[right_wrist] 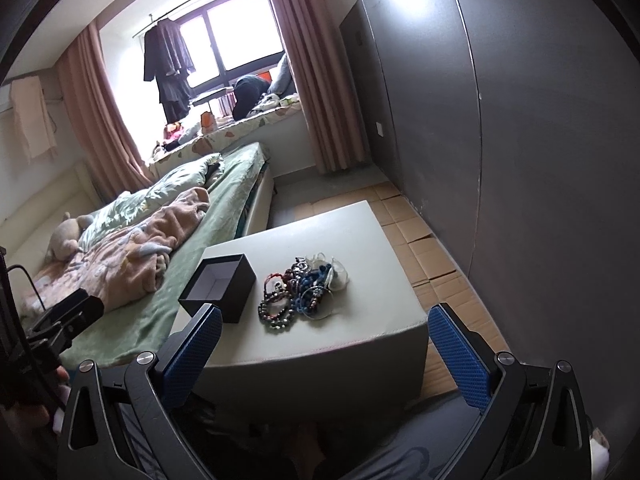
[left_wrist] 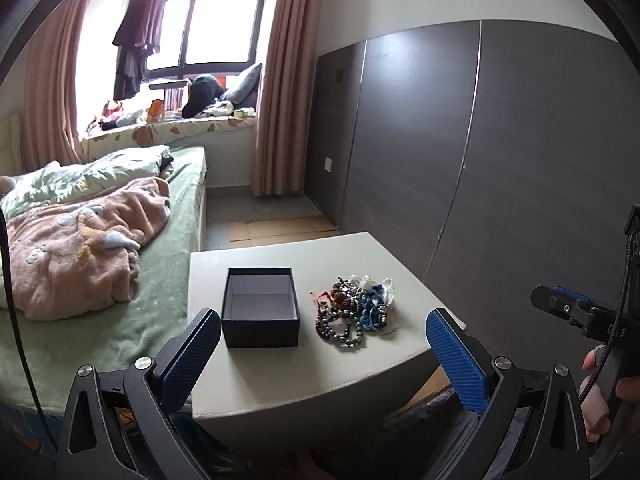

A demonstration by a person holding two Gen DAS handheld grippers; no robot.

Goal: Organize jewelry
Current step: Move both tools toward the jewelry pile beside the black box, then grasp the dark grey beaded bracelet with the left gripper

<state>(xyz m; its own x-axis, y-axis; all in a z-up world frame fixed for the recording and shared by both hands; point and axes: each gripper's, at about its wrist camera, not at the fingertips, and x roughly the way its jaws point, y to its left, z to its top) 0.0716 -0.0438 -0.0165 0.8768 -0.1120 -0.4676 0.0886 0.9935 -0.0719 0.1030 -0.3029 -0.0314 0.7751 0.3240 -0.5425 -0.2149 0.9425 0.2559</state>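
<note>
An open, empty black box (left_wrist: 261,307) stands on a pale square stool (left_wrist: 404,268). Right of it lies a tangled pile of beaded bracelets and cords (left_wrist: 354,310). The right wrist view shows the same box (right_wrist: 219,293), the same pile (right_wrist: 300,292) and the stool (right_wrist: 360,240). My left gripper (left_wrist: 323,354) is open and empty, held back from the stool's near edge. My right gripper (right_wrist: 325,354) is open and empty, also short of the near edge. The right gripper's body shows at the far right of the left wrist view (left_wrist: 576,312).
A bed with a green sheet (left_wrist: 168,280) and a pink blanket (left_wrist: 80,248) touches the stool's left side. A dark wall panel (left_wrist: 500,160) stands to the right. Flattened cardboard (right_wrist: 432,256) covers the floor between stool and wall. A cluttered window seat (left_wrist: 176,120) is far behind.
</note>
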